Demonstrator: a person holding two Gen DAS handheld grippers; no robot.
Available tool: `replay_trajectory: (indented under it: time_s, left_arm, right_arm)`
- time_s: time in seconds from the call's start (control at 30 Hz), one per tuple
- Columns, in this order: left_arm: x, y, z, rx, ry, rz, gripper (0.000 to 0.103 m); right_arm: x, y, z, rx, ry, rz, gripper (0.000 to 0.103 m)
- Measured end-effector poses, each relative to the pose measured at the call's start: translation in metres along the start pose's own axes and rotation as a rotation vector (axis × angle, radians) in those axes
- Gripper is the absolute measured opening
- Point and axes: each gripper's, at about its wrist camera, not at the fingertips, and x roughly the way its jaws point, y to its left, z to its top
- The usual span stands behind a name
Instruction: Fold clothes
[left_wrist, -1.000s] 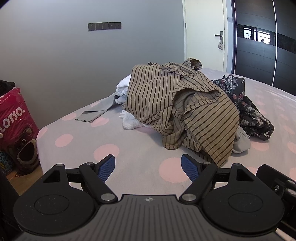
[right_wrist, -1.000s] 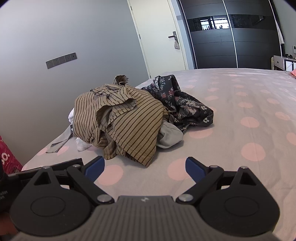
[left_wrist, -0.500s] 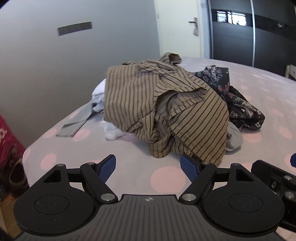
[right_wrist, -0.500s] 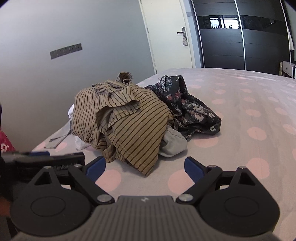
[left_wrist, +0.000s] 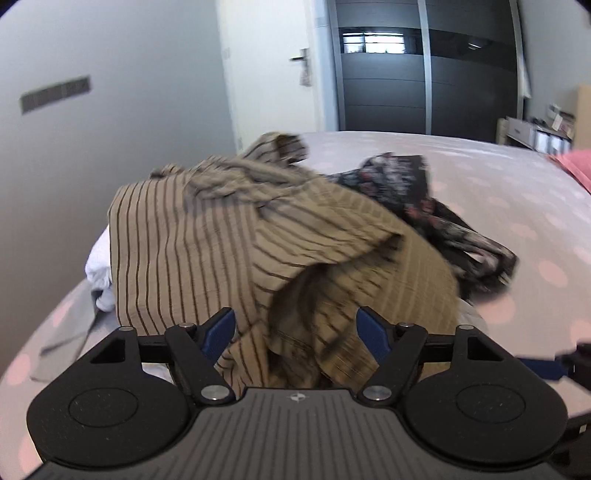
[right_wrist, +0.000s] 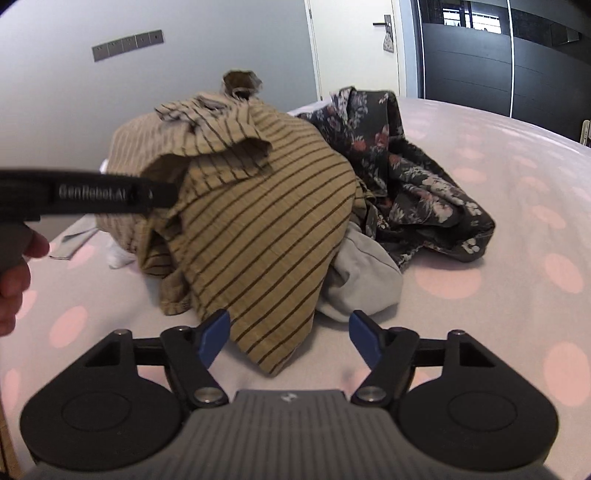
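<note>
Across the frame's middle, the clothes pile (right_wrist: 258, 206) sits unfolded; my left gripper (left_wrist: 295, 330) and right gripper (right_wrist: 288, 332) are spread, empty.

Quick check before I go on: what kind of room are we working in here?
Most likely a bedroom. The clothes pile, topped by a striped shirt, lies on a bed with a polka-dot sheet, and dark sliding wardrobe doors stand beside a white door.

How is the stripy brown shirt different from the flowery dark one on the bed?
The stripy brown shirt is tan with thin dark lines; the flowery dark one is near-black with pale and red flowers. The stripy one is heaped higher and nearer both grippers; the flowery one slumps lower behind it. Both lie crumpled and unfolded on the spotted bed.
</note>
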Motion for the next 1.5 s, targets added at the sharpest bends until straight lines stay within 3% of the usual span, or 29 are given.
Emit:
replay_trajectory:
  time_s: [0.07,0.1,0.17,0.2,0.23,0.27,0.3,0.33,0.43,0.6,0.8,0.9,1.0,1.1,1.17,1.23,1.3,1.43,1.5]
  left_arm:
    - [0.013,0.003,0.005,-0.013,0.015,0.015,0.064]
    - [0.017,0.004,0.006,-0.015,0.019,0.017,0.056]
    - [0.022,0.006,0.009,-0.026,0.04,0.014,0.041]
    - [0.023,0.005,0.011,-0.02,0.052,0.002,0.031]
    - [0.023,0.004,0.013,-0.009,0.055,-0.004,0.025]
    - [0.021,0.003,0.014,0.0,0.052,-0.001,0.023]
    - [0.019,0.001,0.015,0.011,0.048,0.002,0.019]
    - [0.016,-0.001,0.016,0.026,0.044,0.002,0.006]
    - [0.004,-0.01,0.02,0.092,0.022,0.001,0.0]
    - [-0.044,-0.032,0.025,0.163,-0.082,-0.068,0.0]
    - [-0.106,-0.058,0.016,0.17,-0.121,-0.204,0.0]
    - [-0.133,-0.078,0.003,0.212,-0.14,-0.259,0.0]
    - [-0.144,-0.092,-0.009,0.222,-0.118,-0.263,0.0]
    - [-0.145,-0.099,-0.018,0.234,-0.091,-0.254,0.0]
    - [-0.148,-0.1,-0.024,0.229,-0.078,-0.251,0.006]
    - [-0.148,-0.1,-0.03,0.228,-0.064,-0.244,0.027]
    - [-0.146,-0.103,-0.038,0.236,-0.038,-0.231,0.031]
    - [-0.132,-0.114,-0.054,0.288,0.017,-0.204,0.032]
    - [-0.125,-0.119,-0.06,0.316,0.034,-0.191,0.032]
  right_arm:
    - [0.011,0.0,0.003,0.002,0.01,-0.006,0.069]
    - [0.016,0.0,0.005,0.005,0.016,-0.008,0.067]
    - [0.025,0.001,0.008,0.012,0.028,-0.013,0.041]
    - [0.028,0.001,0.009,0.019,0.031,-0.019,0.034]
    - [0.028,0.002,0.011,0.036,0.027,-0.035,0.018]
    - [0.026,0.003,0.012,0.033,0.026,-0.047,0.006]
    - [0.023,0.004,0.013,0.028,0.022,-0.064,0.001]
    - [0.019,0.004,0.014,0.028,0.011,-0.081,0.001]
    - [-0.006,0.003,0.017,0.026,-0.035,-0.091,0.0]
    - [-0.066,-0.004,0.026,-0.029,-0.13,-0.176,0.0]
    - [-0.162,-0.025,0.028,-0.05,-0.253,-0.339,0.0]
    - [-0.202,-0.04,0.012,-0.056,-0.237,-0.369,0.0]
    - [-0.225,-0.045,-0.011,-0.051,-0.2,-0.353,0.0]
    - [-0.229,-0.039,-0.037,-0.024,-0.174,-0.32,0.0]
    - [-0.223,-0.032,-0.05,-0.002,-0.154,-0.306,0.005]
    - [-0.215,-0.026,-0.062,0.023,-0.135,-0.291,0.005]
    - [-0.207,-0.019,-0.074,0.048,-0.116,-0.276,0.007]
    - [-0.188,-0.015,-0.089,0.107,-0.084,-0.246,0.039]
    - [-0.178,-0.016,-0.092,0.121,-0.071,-0.233,0.041]
